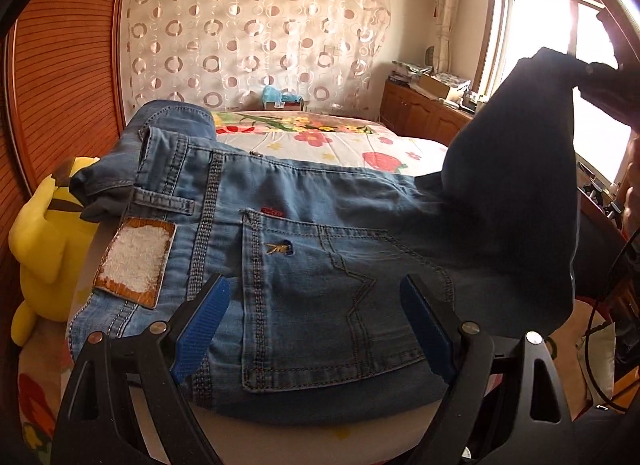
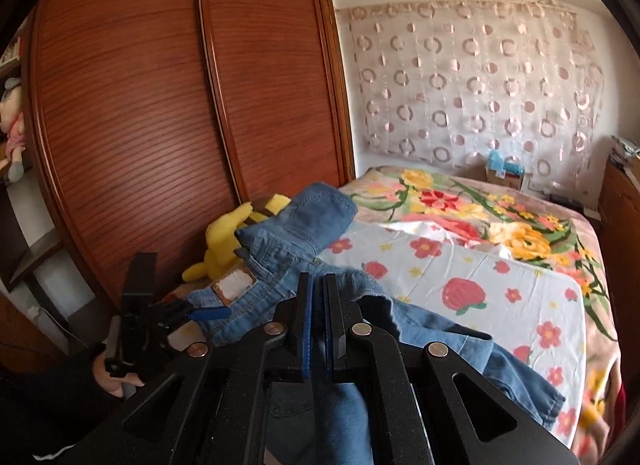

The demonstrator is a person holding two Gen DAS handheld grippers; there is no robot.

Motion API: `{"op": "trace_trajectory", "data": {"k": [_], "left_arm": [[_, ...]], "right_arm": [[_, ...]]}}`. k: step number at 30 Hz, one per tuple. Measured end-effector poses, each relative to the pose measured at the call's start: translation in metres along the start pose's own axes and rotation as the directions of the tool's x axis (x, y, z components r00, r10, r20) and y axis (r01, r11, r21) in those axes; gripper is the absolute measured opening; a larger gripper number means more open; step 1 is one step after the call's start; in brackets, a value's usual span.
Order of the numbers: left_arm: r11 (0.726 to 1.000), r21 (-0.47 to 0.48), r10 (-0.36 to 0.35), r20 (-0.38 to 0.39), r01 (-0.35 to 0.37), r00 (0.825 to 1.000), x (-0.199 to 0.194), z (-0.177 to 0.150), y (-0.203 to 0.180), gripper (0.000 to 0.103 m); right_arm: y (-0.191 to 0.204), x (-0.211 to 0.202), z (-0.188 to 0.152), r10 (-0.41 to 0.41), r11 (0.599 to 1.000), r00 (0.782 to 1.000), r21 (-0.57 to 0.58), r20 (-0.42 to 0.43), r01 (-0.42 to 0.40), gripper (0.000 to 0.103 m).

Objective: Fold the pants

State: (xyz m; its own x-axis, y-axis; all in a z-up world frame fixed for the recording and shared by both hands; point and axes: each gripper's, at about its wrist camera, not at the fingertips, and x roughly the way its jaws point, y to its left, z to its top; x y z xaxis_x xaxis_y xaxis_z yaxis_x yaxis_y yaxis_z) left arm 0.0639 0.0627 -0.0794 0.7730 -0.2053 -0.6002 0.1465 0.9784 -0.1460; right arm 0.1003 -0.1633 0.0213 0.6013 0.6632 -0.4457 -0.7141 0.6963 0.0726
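Two grippers share the job: our right gripper [image 2: 318, 297], jaws pressed together on a lifted leg of the jeans [image 1: 320, 249], should carry it across squarely, while our left gripper [image 1: 316, 329], jaws spread over the back pocket [image 1: 320, 305], pins the seat.

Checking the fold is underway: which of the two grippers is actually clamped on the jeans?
The right gripper: its blue pads are shut on the jeans. The left gripper is open, hovering over the back pocket.

Bright daylight from a blown-out window [image 1: 560, 65], backlit dark cloth, strong fisheye bending at edges.
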Motion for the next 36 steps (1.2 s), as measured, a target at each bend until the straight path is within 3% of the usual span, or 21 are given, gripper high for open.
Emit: {"op": "trace_trajectory", "data": {"k": [1,3,4,5,9,15,22,28,30,36], "left_arm": [[1.0,-0.001,-0.001,-0.001,0.001,1.0,0.0,0.0,0.001,0.087],[1.0,-0.003,-0.003,0.0,0.003,1.0,-0.001,0.0,0.002,0.087],[1.0,-0.004,-0.006,0.0,0.006,1.0,-0.001,0.0,0.002,0.087],[1.0,-0.005,-0.011,0.0,0.011,1.0,-0.001,0.001,0.001,0.087],[1.0,0.005,-0.026,0.0,0.026,1.0,0.002,0.004,-0.005,0.087],[0.998,0.031,-0.06,0.021,0.06,0.998,0.001,0.015,-0.024,0.087],[0.991,0.078,-0.109,0.035,0.106,0.993,-0.003,0.029,-0.051,0.087],[0.979,0.126,-0.165,0.018,0.161,0.986,0.007,0.037,-0.069,0.087],[0.973,0.138,-0.186,0.002,0.184,0.983,0.013,0.037,-0.075,0.081],[0.964,0.156,-0.207,-0.058,0.213,0.977,0.027,0.027,-0.085,0.05]], "right_arm": [[-0.004,0.007,0.0,-0.012,1.0,1.0,0.002,-0.019,0.012,0.003],[-0.014,0.017,0.0,-0.032,0.999,0.998,0.01,-0.055,0.033,0.02],[-0.018,0.019,0.0,-0.047,0.999,0.997,0.018,-0.06,0.048,0.033],[-0.021,0.019,0.001,-0.061,0.998,0.996,0.029,-0.06,0.062,0.038],[-0.035,0.014,-0.003,-0.133,0.989,0.988,0.059,-0.079,0.137,0.038],[-0.045,0.01,-0.036,-0.203,0.969,0.969,0.11,-0.144,0.219,0.038],[-0.051,0.01,-0.058,-0.193,0.958,0.958,0.173,-0.211,0.231,0.041],[-0.051,0.011,-0.062,-0.164,0.951,0.959,0.221,-0.23,0.216,0.051],[-0.049,0.014,-0.063,-0.163,0.949,0.957,0.227,-0.24,0.219,0.052],[-0.055,0.021,-0.069,-0.14,0.941,0.951,0.263,-0.274,0.214,0.052]]}}
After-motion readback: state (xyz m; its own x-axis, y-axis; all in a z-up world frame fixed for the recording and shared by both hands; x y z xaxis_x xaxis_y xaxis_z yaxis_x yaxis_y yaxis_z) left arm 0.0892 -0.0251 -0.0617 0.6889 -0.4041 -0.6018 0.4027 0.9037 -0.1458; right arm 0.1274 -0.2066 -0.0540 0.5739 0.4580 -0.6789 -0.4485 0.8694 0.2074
